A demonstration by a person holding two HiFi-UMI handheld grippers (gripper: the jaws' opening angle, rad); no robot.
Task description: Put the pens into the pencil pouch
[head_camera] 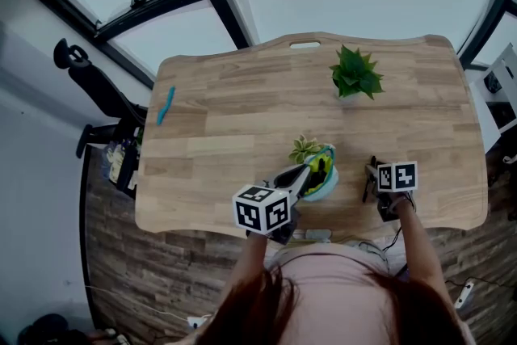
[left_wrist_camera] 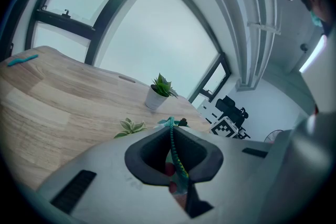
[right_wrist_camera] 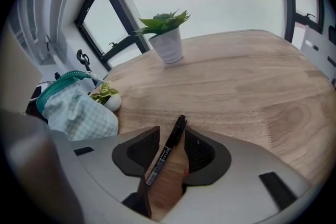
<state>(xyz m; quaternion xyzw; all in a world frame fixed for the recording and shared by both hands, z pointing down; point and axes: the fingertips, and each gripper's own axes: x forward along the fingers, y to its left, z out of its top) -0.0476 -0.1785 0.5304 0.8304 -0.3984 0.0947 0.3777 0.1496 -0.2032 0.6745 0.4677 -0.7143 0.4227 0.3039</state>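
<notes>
A light checked pencil pouch (head_camera: 325,180) with a teal zipper (left_wrist_camera: 171,140) is held up near the table's front edge. My left gripper (head_camera: 302,176) is shut on its zipper rim (left_wrist_camera: 174,155). In the right gripper view the pouch (right_wrist_camera: 79,110) hangs at the left with its mouth open. A black pen (right_wrist_camera: 167,152) lies on the wood between the jaws of my right gripper (right_wrist_camera: 170,132), which stand wide and do not press on it. In the head view the right gripper (head_camera: 373,180) is to the right of the pouch. A blue pen (head_camera: 166,105) lies at the table's far left, also seen as the blue pen (left_wrist_camera: 22,60).
A potted green plant (head_camera: 355,73) stands mid-table at the back. A small variegated plant (head_camera: 305,148) in a white pot sits right behind the pouch. The wooden table (head_camera: 242,125) ends just in front of me. An office chair (head_camera: 97,93) stands off its left side.
</notes>
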